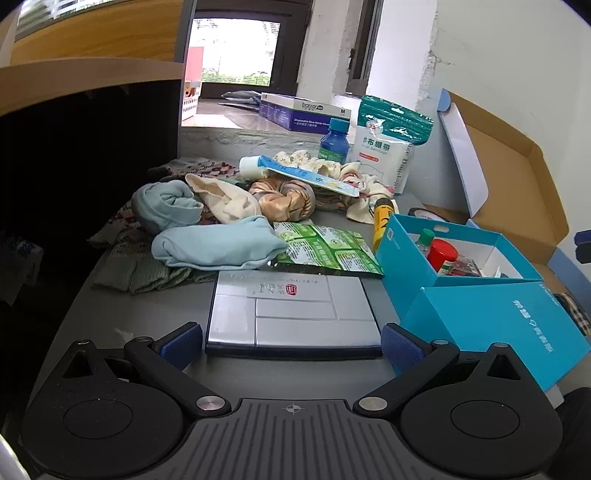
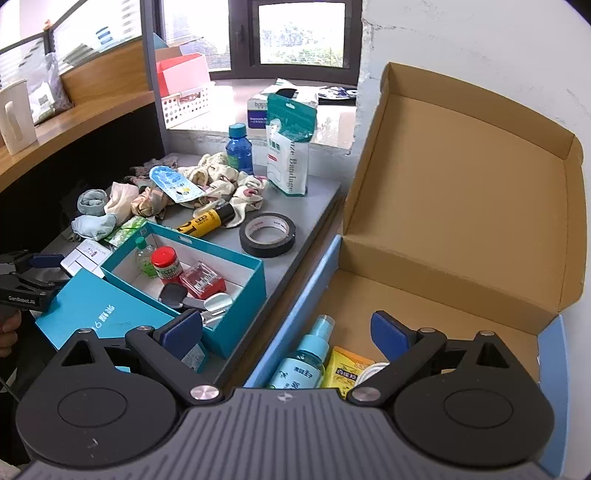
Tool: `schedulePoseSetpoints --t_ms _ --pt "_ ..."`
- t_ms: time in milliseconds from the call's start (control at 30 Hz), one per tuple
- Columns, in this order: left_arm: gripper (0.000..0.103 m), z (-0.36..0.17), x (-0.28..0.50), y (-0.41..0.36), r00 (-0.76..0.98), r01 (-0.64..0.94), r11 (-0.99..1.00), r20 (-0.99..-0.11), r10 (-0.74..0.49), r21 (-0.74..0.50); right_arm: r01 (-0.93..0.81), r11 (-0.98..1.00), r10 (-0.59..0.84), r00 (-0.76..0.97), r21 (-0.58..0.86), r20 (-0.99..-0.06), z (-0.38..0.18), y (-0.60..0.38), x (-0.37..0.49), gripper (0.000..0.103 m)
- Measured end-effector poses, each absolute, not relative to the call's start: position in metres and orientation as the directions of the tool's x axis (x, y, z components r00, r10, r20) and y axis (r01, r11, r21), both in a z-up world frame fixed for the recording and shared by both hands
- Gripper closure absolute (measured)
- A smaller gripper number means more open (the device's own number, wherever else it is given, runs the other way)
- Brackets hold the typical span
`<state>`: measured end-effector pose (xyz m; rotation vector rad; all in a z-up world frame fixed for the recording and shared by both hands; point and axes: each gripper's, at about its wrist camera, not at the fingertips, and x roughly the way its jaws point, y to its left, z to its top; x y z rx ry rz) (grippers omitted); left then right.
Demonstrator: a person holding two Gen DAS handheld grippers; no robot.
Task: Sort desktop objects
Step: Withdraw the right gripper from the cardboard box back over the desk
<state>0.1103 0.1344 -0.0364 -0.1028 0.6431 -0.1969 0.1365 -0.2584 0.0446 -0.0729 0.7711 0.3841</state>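
Office workstation, cluttered desk by a window.

Grey desk [image 1: 155, 314] set against a curved wooden partition [image 2: 74, 110]; window [image 2: 301, 35] and stone sill beyond the far edge. White kettle [image 2: 14, 116] on the partition ledge, glove box [image 1: 303, 110] on the sill, white basket [image 2: 186, 103] at the far left corner.

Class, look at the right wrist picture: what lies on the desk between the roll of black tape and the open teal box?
Bare grey desk separates the black tape roll from the teal box. The yellow-and-black tube lies just behind that gap, as the right wrist view shows.
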Motion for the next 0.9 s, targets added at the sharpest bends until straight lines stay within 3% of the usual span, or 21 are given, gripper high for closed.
schedulePoseSetpoints --t_ms 533,900 --pt "0.0 -0.035 0.076 0.122 0.734 0.379 0.915 -0.557 -0.388 -0.138 -0.381 0.919 0.342 0.647 0.1 -0.681 0.043 -0.249 0.137 0.004" --pt "0.0 -0.032 0.073 0.127 0.76 0.39 0.92 -0.546 -0.353 -0.052 -0.378 0.918 0.353 0.644 0.119 -0.679 0.04 -0.249 0.13 0.004"
